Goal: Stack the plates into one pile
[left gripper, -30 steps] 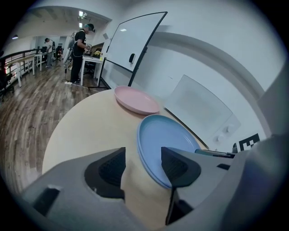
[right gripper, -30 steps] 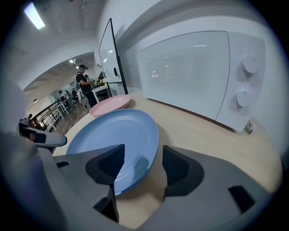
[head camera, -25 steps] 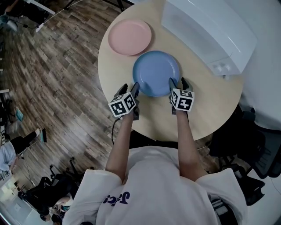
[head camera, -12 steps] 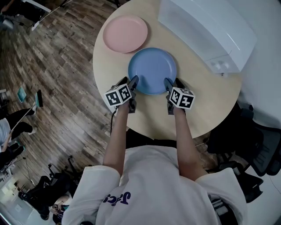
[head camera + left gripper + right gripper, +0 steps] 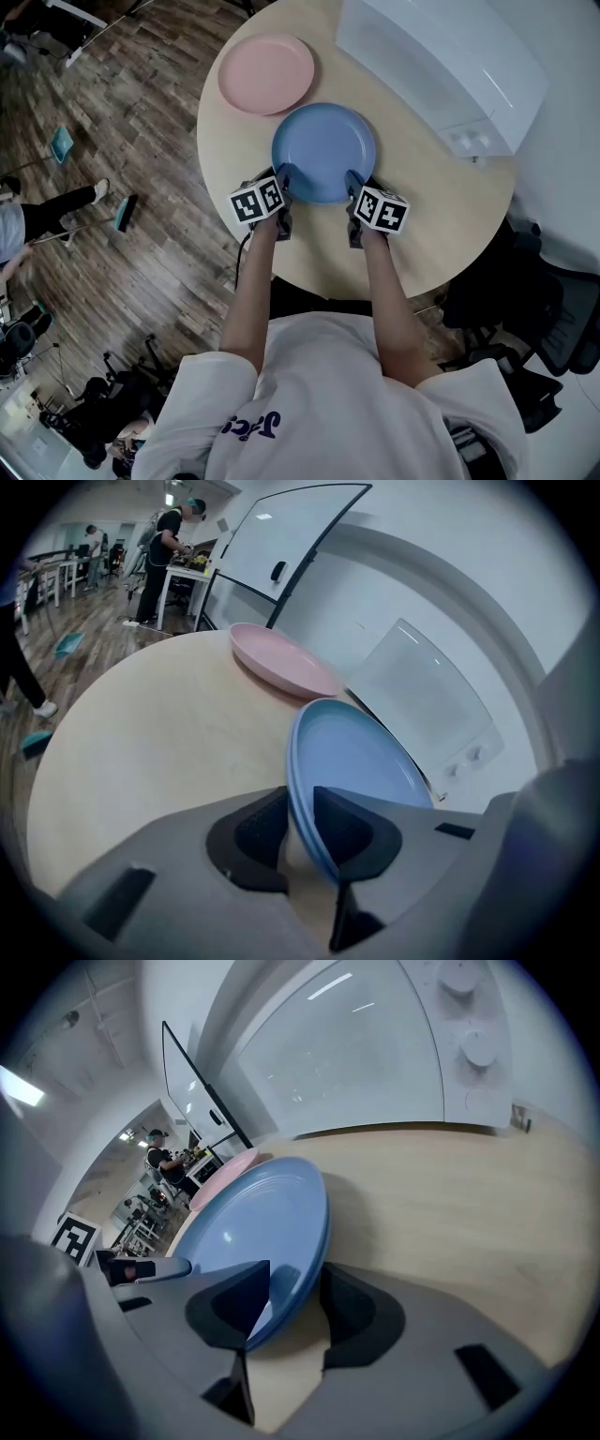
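Blue plate: the blue plate (image 5: 323,153) is seen right way up on the round table (image 5: 450,216), near its middle, in front of the person.
Pink plate: the pink plate (image 5: 266,73) is laid on the table beyond the blue plate and to its left, just beside it; no overlap is shown, and it is touched by neither tool.
Left tool: the left tool (image 5: 281,178) is set at the blue plate's near left rim. Its jaws have just been closing, and in the left gripper view the rim is shown between them (image 5: 302,803), with the pads appearing pressed on it.
Right tool: the right tool (image 5: 354,180) is set at the near right rim. Its jaws have just been closing as well; in the right gripper view the rim is shown between them (image 5: 295,1283), but the jaws are held wider and the outer pad appears not yet pressed on the plate.
Marker cubes: one marker cube (image 5: 257,202) is carried on the left tool and one (image 5: 382,209) on the right.
Forearms: both forearms (image 5: 255,281) are stretched forward over the table's near edge.
White appliance: a white appliance (image 5: 441,66) with a clear lid is placed at the far right of the table, apart from both plates.
Floor: a wooden floor (image 5: 141,187) is seen left of the table.
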The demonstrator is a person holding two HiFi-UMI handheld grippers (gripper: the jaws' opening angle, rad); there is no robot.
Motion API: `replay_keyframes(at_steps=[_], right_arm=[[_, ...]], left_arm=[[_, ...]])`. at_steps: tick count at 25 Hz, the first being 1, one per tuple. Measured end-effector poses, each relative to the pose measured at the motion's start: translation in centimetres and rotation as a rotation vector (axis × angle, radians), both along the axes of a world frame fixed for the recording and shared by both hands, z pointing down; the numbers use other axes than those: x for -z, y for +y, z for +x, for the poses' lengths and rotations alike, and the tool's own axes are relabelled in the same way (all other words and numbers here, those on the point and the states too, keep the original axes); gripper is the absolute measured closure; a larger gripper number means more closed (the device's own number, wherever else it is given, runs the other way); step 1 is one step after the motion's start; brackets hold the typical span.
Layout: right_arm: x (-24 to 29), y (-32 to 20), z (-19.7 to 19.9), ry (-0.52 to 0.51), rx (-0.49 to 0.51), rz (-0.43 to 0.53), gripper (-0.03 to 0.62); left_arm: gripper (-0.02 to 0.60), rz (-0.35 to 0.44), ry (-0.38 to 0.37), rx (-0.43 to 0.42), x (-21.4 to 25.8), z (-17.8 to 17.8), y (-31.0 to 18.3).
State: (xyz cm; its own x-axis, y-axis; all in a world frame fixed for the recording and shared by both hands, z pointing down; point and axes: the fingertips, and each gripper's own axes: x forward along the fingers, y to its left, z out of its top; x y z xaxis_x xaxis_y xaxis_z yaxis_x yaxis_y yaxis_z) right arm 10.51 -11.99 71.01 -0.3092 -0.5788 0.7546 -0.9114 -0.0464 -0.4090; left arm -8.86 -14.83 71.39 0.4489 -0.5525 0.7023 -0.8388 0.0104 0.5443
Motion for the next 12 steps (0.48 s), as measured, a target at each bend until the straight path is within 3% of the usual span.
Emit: replay_keyframes(at_steps=[4,12], right_arm=[[-0.1,0.7,-0.9,-0.046,-0.024,-0.014,0.438],[1.3,2.8,-3.0,-0.077,-0.031,0.011,0.451]], left_arm=[[0.511,-0.006,0.022,0.066,-0.1,-1.2,0.6],[0.519,0.016,0.041,0.092,1.6,-3.6,2.9]])
